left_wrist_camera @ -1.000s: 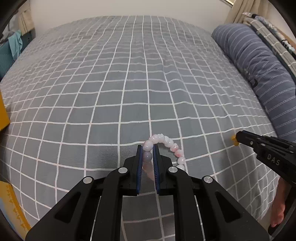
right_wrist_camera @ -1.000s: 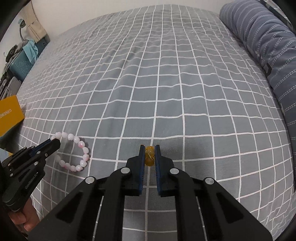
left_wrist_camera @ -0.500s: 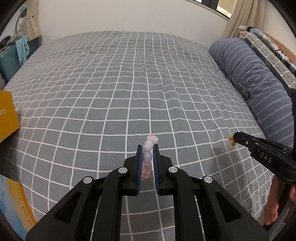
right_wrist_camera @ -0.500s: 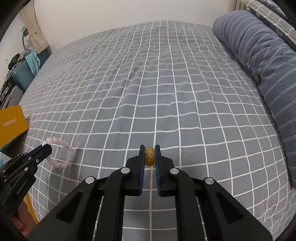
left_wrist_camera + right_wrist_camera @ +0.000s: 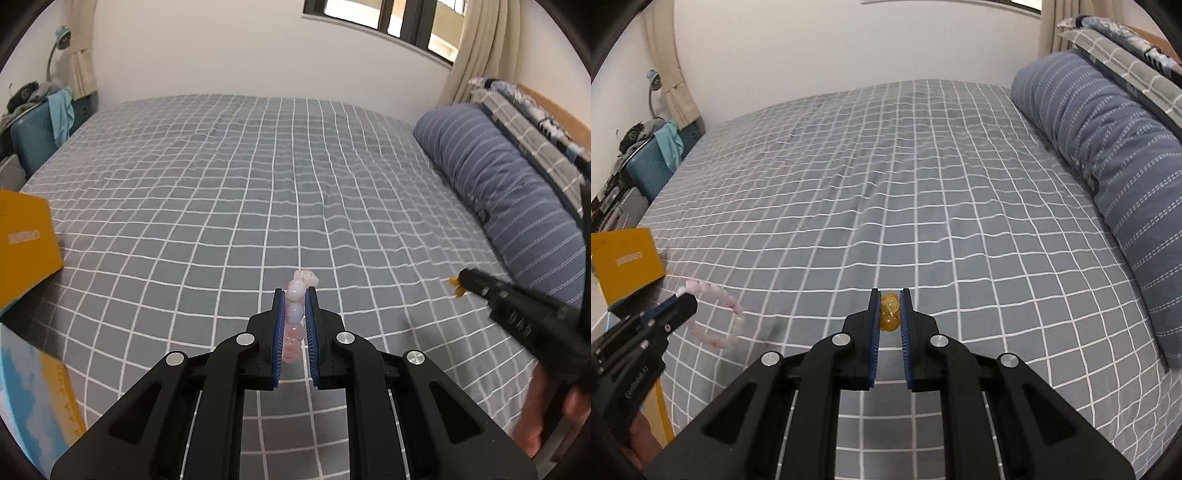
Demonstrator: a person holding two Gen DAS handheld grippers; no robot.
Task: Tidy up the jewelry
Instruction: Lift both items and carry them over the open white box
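A pink bead bracelet point(image 5: 295, 314) is being gripped between the blue pads of the left gripper point(image 5: 294, 295), its beads stacked in the narrow gap and a few poking out past the fingertips. From the right wrist view the same bracelet point(image 5: 713, 317) is being seen as a blurred loop hanging off the tip of that gripper point(image 5: 683, 299), clear of the bedspread point(image 5: 886, 184). A small amber bead piece point(image 5: 889, 312) is being clamped between the pads of the right gripper point(image 5: 889, 295), near their tips; in the left wrist view only a yellow speck of it point(image 5: 457, 286) is being shown at the front of the right gripper point(image 5: 463, 282). Both tools are being held above the grey, white-gridded bedspread, pointing down at it, well apart from each other. A yellow box point(image 5: 626, 266) is lying at the left edge of the bed. A blue striped pillow point(image 5: 509, 199) is lying along the right side. Part of a hand point(image 5: 543, 417) is being seen at the lower right, under the right tool.
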